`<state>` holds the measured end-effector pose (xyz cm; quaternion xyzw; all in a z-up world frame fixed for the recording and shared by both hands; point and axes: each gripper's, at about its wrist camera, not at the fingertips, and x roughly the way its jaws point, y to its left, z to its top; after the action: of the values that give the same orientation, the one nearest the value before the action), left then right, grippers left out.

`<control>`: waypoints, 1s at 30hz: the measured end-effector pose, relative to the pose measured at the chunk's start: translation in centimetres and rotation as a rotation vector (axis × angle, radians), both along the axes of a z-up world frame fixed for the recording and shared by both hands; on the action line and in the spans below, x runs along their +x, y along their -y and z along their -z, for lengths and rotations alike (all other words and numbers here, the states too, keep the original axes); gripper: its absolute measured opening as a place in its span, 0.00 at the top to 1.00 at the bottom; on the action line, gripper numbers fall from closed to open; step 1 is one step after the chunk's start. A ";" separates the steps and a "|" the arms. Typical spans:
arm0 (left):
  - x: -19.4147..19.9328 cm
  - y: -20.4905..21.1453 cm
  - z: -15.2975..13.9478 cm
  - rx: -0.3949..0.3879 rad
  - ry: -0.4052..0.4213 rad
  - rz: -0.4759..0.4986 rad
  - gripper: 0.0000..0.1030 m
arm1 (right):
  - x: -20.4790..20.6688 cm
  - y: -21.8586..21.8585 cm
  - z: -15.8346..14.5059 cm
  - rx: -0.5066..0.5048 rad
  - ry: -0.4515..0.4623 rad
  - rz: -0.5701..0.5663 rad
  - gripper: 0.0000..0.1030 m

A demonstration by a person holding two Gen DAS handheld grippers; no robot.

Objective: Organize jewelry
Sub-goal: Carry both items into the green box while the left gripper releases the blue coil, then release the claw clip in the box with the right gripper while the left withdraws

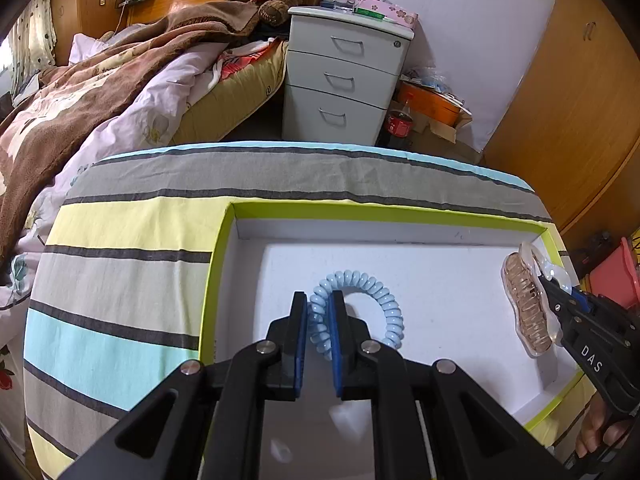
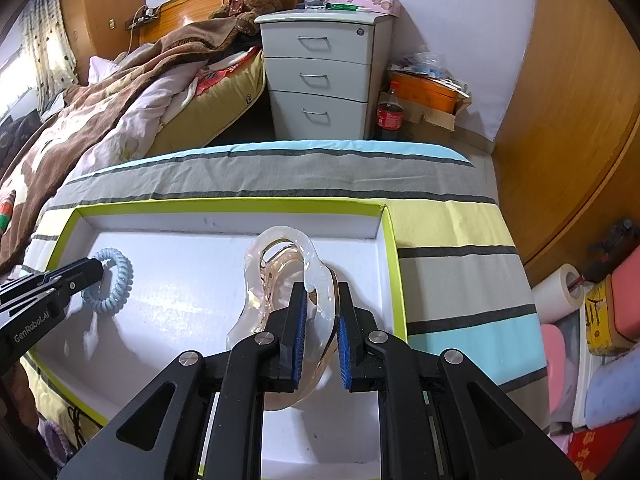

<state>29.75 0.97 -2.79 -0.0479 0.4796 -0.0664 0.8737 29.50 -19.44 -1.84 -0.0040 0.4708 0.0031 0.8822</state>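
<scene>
Now your left gripper (image 1: 319, 308) pinches the blue spiral hair tie (image 1: 360, 312) mid-tray (image 1: 224, 264); right gripper (image 2: 322, 300) clamps the clear hair claw (image 2: 280, 276) at right. Lower both flat, well apart, then release.

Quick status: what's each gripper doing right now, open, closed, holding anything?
Left gripper: closed on the blue spiral hair tie, inside the white box.
Right gripper: closed on the clear hair claw clip, over the same box.
</scene>
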 end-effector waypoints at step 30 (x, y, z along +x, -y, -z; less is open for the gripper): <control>-6.1 -0.3 -5.3 0.003 0.132 -0.019 0.39 | -5.4 0.6 -5.2 0.051 0.135 0.018 0.65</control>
<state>23.61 1.30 2.48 -0.0468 0.4203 -0.0605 0.9041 24.07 -20.00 3.37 0.0226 0.4098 0.0067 0.9119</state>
